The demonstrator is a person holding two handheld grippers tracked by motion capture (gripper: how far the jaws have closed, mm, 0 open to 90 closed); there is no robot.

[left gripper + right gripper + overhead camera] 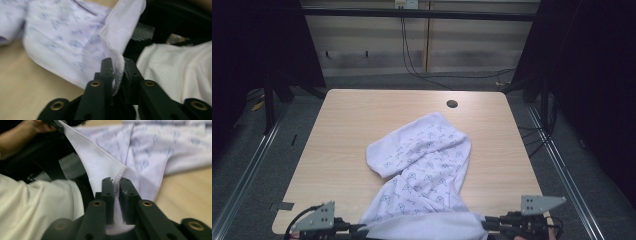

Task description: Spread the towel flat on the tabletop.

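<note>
At the near edge of the table [337, 130], one white garment [427, 165] printed with small blue motifs lies partly on the wood, its far portion bunched and folded toward the table centre while its near hem is drawn taut between two grippers. The fabric appears to be a light, thin knit: soft, limp and non-fragile, so it is likely to drape and sag wherever it is unsupported and to slip only if the clamp is shallow. The stitched hem is the firmest part and the sensible place to take hold; both grips sit there now. The left gripper [116, 67] has its jaws nearly closed, pinching the scalloped hem edge at one end, as seen in the left gripper view. The right gripper [116, 186] likewise has its jaws narrow, clamped on the hem at the opposite end. Between them the hem spans in a straight band along the near edge in the high view. Count: one garment, two grippers, one table with one round cable hole [452, 104] near its far edge. The person's white sleeve [30, 207] sits beside the right gripper's jaws.
</note>
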